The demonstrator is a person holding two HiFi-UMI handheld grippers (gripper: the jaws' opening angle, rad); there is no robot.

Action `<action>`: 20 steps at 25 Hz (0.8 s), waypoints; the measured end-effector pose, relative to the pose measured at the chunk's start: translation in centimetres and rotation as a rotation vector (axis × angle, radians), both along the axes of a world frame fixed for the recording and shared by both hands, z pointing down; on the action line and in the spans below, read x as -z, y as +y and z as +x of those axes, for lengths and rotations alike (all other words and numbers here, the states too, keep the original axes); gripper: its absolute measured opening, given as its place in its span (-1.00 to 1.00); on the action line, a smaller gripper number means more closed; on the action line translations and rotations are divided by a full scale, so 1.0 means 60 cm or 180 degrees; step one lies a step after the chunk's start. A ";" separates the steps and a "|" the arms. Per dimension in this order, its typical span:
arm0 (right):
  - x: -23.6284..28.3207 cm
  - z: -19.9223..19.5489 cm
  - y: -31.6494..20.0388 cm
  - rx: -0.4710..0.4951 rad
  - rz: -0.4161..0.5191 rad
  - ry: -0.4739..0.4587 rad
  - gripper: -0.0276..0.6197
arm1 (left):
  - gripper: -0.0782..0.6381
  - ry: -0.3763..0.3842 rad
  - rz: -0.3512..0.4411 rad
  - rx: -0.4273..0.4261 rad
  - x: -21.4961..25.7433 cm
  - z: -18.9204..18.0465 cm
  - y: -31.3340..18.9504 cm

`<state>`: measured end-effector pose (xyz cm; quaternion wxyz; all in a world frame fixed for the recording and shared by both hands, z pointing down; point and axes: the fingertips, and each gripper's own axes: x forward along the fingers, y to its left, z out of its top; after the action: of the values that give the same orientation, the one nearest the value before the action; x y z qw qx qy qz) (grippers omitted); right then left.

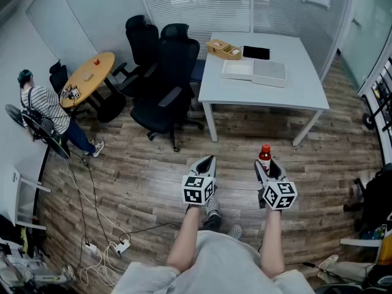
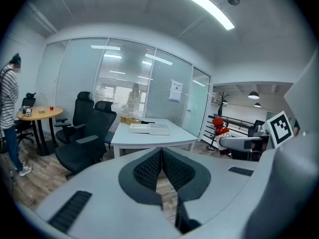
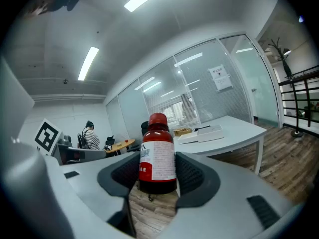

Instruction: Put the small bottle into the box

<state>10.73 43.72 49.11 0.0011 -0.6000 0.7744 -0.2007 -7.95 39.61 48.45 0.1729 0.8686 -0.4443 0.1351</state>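
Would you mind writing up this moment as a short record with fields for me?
Right gripper: shut on the small bottle, which is upright with its red cap on top
Left gripper: jaws together, nothing between them
White table: ahead of the person, across the wooden floor
On the table: white flat box, wooden box, black tablet
Bottle in a box: not yet
Black office chairs: at the table's left side
Bystander: striped shirt, beside the round table
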 end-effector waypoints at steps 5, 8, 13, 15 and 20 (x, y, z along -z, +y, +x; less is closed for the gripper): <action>0.001 -0.011 -0.024 0.0012 -0.0003 -0.0020 -0.23 | -0.70 -0.0018 -0.0040 0.0002 -0.009 -0.015 -0.025; -0.007 -0.014 -0.037 -0.0013 -0.0042 -0.0033 -0.23 | -0.70 0.0022 -0.0094 -0.0047 -0.020 -0.010 -0.043; -0.022 -0.028 -0.074 -0.0022 -0.0134 0.0009 -0.23 | -0.70 0.0098 -0.0180 -0.0123 -0.036 -0.009 -0.081; -0.024 -0.037 -0.103 -0.0012 -0.0174 0.0012 -0.23 | -0.70 0.0117 -0.0197 -0.0147 -0.038 -0.013 -0.107; -0.029 -0.052 -0.173 -0.0029 -0.0194 -0.0002 -0.22 | -0.70 0.0192 -0.0224 -0.0139 -0.046 -0.029 -0.172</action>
<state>7.60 33.33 50.84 -0.0160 -0.6033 0.7652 -0.2244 -9.69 29.29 51.23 0.2136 0.8751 -0.4149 0.1281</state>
